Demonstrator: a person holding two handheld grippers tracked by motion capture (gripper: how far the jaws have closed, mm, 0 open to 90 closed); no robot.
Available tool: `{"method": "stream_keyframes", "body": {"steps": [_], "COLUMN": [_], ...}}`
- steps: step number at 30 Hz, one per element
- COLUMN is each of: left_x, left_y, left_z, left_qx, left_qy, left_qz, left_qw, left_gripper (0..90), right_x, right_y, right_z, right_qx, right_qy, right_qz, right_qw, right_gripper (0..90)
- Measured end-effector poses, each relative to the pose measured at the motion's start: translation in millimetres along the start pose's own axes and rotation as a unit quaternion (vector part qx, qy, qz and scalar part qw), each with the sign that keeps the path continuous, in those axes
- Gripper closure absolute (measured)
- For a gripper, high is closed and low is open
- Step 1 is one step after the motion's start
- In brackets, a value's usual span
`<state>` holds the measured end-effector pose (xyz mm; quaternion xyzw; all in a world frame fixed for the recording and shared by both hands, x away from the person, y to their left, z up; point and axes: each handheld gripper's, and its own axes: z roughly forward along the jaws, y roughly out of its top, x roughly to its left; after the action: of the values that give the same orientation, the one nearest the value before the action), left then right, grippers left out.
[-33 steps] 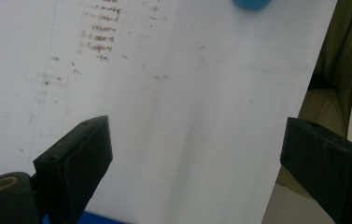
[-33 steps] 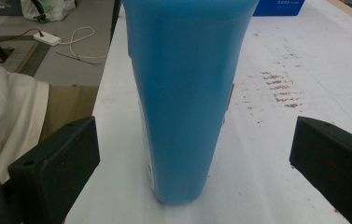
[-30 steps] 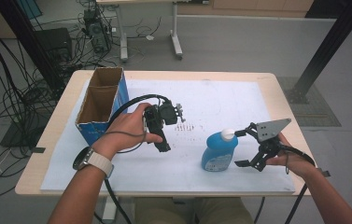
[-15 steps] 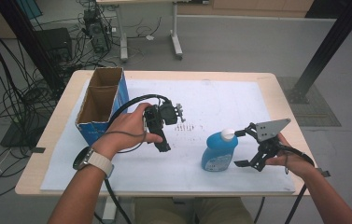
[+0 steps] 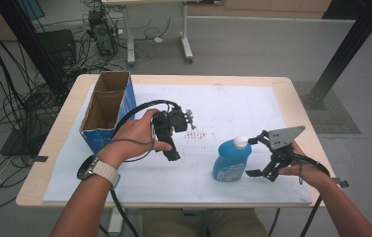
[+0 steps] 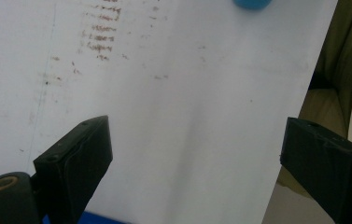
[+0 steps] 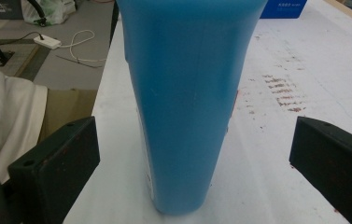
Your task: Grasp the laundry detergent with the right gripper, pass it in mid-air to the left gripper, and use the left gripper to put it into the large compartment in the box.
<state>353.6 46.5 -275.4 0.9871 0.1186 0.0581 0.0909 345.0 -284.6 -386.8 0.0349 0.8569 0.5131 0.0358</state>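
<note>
A blue bottle [image 5: 229, 162] with a white cap [image 5: 241, 142] stands upright on the white sheet, right of the middle. My right gripper [image 5: 253, 157] sits just to its right, jaws open on either side of it. In the right gripper view the bottle [image 7: 187, 102] stands between the wide jaws of that gripper [image 7: 194, 154], with a gap on each side. My left gripper [image 5: 172, 154] is held near the table's middle and points down at the sheet. Its jaws [image 6: 201, 163] are open over bare paper, and the bottle [image 6: 252, 3] peeks in at the top edge.
An open cardboard box with blue sides [image 5: 107, 111] stands at the table's left rear. The white sheet [image 5: 233, 106] carries brown smudges [image 5: 196, 134] near the middle. The wooden table edge [image 5: 299, 108] frames the sheet; cables and table legs lie on the floor beyond.
</note>
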Motion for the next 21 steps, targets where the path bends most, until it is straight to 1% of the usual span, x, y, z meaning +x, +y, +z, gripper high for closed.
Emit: {"method": "stream_keyframes", "body": {"steps": [12,21], "left_x": [-0.3,-0.6], "left_y": [-0.3,-2.7], "left_z": [0.7,4.8], "left_qx": [0.002,-0.001], "left_qy": [0.000,-0.004], "left_qz": [0.000,-0.002], "left_qw": [1.0000,1.0000], "left_gripper": [9.6,9.6], "right_x": [1.3,1.3], "right_y": [0.8,1.2], "right_z": [9.5,15.6], "right_qx": [0.000,-0.001], "right_qy": [0.006,0.006], "right_qz": [-0.001,-0.001], "right_qw": [1.0000,1.0000], "right_gripper": [1.5,1.6]}}
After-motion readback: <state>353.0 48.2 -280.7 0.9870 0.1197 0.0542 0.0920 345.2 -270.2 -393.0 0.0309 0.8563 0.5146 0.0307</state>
